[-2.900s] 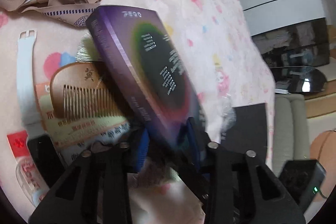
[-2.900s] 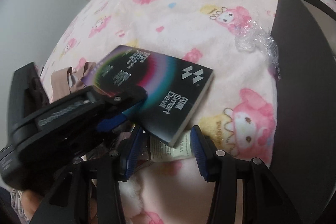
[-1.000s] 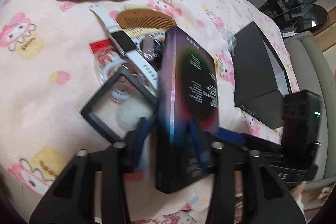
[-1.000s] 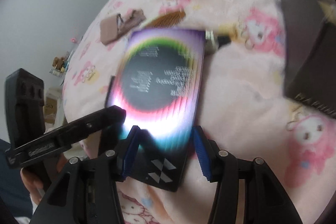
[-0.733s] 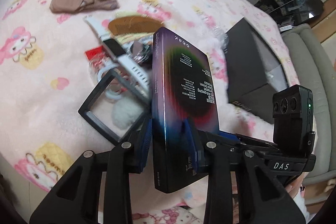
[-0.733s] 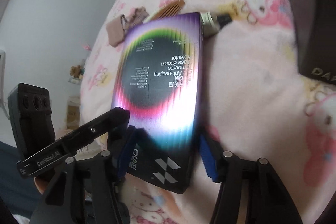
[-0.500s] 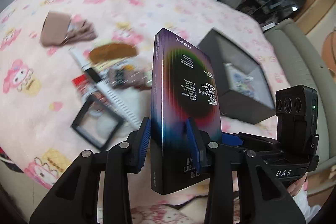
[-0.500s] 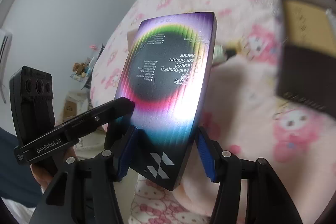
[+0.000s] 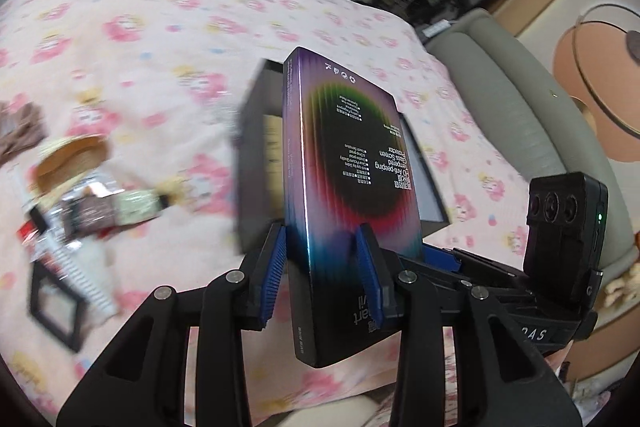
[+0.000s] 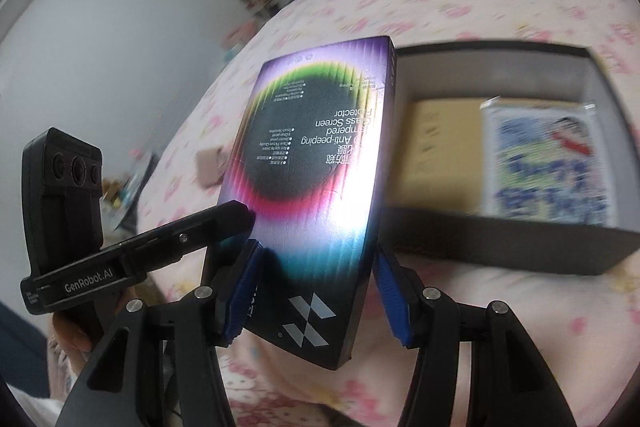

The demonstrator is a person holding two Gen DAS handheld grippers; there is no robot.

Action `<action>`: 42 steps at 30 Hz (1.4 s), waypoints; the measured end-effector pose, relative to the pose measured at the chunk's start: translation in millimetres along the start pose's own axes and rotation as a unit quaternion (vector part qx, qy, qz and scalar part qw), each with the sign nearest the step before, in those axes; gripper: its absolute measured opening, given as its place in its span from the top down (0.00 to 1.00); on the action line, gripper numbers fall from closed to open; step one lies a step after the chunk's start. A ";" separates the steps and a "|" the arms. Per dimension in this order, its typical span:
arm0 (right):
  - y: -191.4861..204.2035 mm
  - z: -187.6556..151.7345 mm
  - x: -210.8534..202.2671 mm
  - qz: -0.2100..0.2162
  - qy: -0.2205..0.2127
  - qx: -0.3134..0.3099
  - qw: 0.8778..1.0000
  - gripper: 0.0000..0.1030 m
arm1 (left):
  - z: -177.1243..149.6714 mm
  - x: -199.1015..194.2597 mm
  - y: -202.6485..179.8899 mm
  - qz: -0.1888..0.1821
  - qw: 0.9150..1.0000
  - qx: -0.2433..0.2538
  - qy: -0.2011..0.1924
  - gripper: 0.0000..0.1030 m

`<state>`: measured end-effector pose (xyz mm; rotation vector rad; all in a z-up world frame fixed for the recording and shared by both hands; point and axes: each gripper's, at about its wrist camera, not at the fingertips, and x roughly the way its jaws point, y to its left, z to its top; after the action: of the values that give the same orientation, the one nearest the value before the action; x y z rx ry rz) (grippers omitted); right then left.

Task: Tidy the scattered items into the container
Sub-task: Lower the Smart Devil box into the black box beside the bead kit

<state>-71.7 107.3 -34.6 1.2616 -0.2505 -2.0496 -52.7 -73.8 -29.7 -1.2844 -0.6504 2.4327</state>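
Both grippers are sharing the screen-protector box (image 9: 340, 187). L gripper (image 9: 320, 267) is pinching it across its thin sides, jaws narrow. R gripper (image 10: 316, 283) is clamping across its broad width, jaws fairly wide. The box is being held in the air, long axis pointing to 12 o'clock. The black container (image 10: 500, 239) is lying at approx 2 o'clock in the R wrist view, just behind the box in the L wrist view. R side is looking nearer.
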 end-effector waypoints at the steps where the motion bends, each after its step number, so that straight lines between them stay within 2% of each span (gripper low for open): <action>1: -8.7 1.7 -6.6 -0.006 -0.007 0.006 1.000 0.49 | 4.7 9.0 -9.6 -0.005 1.000 0.007 0.004 0.65; 4: -38.4 6.6 -24.2 -0.018 -0.024 0.031 0.999 0.49 | 15.6 33.2 -31.0 -0.016 0.999 0.022 0.018 0.63; 7: -57.2 10.8 -33.2 -0.037 -0.034 0.044 0.998 0.49 | 22.9 60.6 -50.1 -0.021 0.998 0.035 0.038 0.58; 10: -77.8 21.7 -30.9 -0.062 -0.027 0.048 0.997 0.49 | 31.0 88.6 -60.6 -0.018 0.997 0.041 0.064 0.55; 17: -121.6 50.9 4.9 -0.073 0.006 0.073 0.995 0.49 | 51.3 140.5 -45.7 -0.002 0.995 -0.004 0.100 0.56; 26: -151.5 63.1 36.5 -0.065 0.027 0.105 0.992 0.50 | 51.0 171.2 -17.8 -0.011 0.990 -0.066 0.124 0.54; 35: -159.7 58.7 60.5 -0.101 0.059 0.102 0.988 0.55 | 43.6 196.1 -7.6 0.032 0.985 -0.071 0.157 0.62; 42: -164.9 45.2 74.4 -0.106 0.087 0.099 0.986 0.55 | 35.8 202.7 -8.1 0.067 0.981 -0.054 0.172 0.66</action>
<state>-206.9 170.8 -146.3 1.6413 -0.2533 -2.1158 -193.2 19.7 -148.0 -1.7928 -0.6218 2.2165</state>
